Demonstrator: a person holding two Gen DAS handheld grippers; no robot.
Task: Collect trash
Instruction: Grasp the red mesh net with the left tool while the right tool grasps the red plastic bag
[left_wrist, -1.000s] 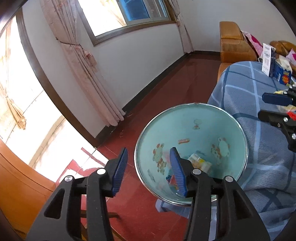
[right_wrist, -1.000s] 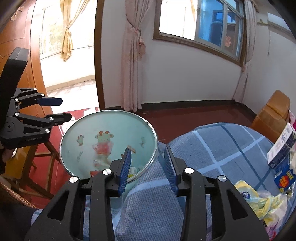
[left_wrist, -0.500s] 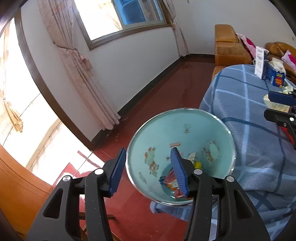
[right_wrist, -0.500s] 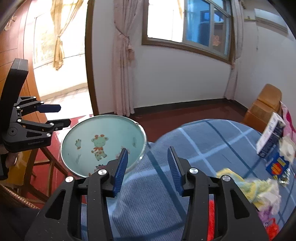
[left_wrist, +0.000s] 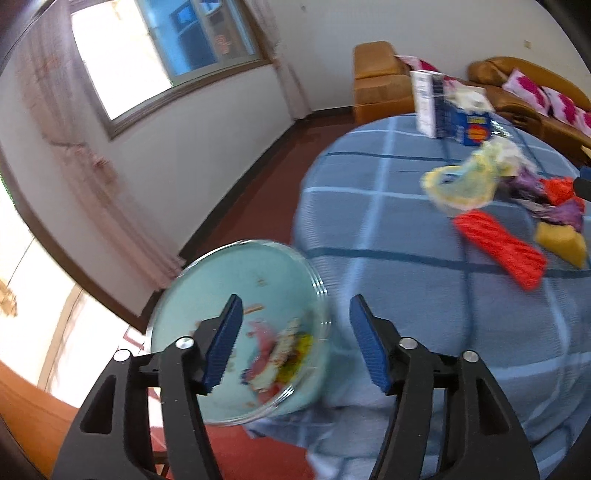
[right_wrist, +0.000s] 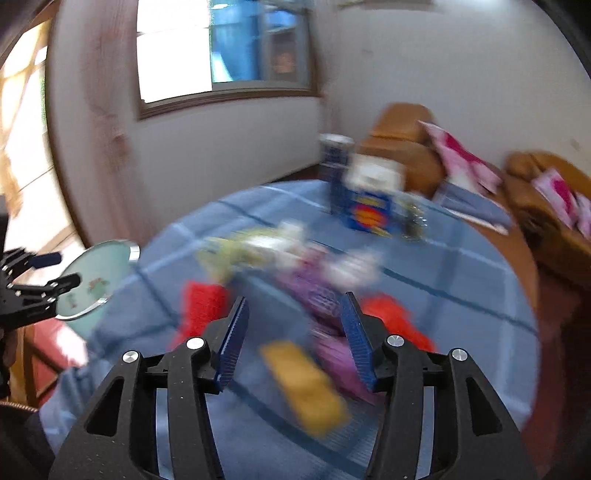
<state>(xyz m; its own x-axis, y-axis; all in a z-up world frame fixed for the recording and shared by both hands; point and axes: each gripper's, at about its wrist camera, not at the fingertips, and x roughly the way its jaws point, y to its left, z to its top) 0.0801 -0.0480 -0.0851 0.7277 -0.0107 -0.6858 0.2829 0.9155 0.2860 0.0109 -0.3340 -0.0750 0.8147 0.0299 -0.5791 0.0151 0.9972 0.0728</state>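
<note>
Now, both grippers' fingers just opening, empty, yellow wrapper (right_wrist: 304, 384) below right gripper (right_wrist: 293, 341)

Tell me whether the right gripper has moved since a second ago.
Yes. The right gripper, jaws just opening and empty, has swung from the bin at the table's edge over to the trash pile, now above the yellow wrapper.

Pretty blurry, but the right tongs (right_wrist: 293, 338) hang open over the table (right_wrist: 461, 280), jaws just been widening with nothing gripped. Yellow wrapper (right_wrist: 306, 384) sits below them, bin (right_wrist: 92, 284) off the table's left edge.
</note>
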